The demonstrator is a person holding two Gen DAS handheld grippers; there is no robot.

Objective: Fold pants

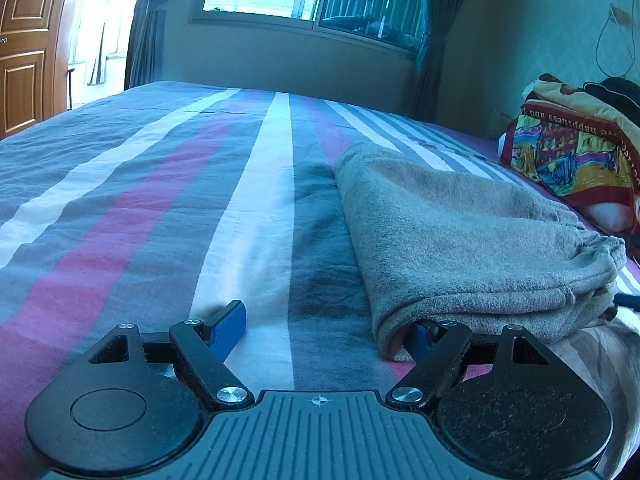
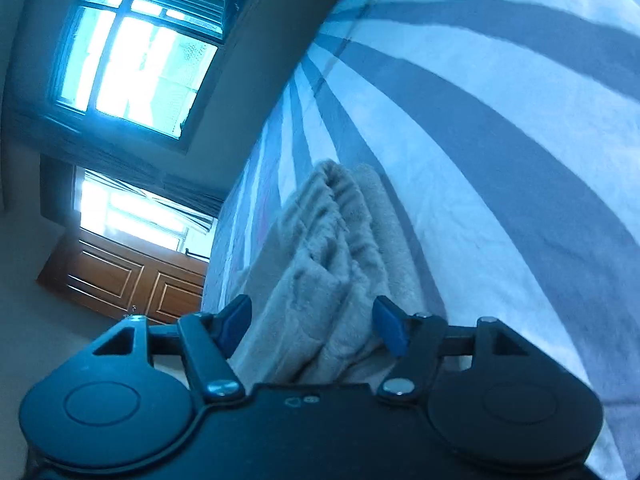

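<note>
On the striped bed (image 1: 256,184), folded grey sweatpants (image 1: 460,240) lie between the wide-spread right gripper (image 2: 314,326); left gripper (image 1: 328,330) likewise wide, one finger under the fold.

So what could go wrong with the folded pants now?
1. The left gripper is open, but one blue finger is tucked under the near edge of the grey pants. Pulling away carelessly could drag the fold open.
2. The right gripper is open around the bunched waistband end of the pants; if a finger snags the fabric while backing off, the stacked layers might slide apart on the striped bedsheet.
</note>
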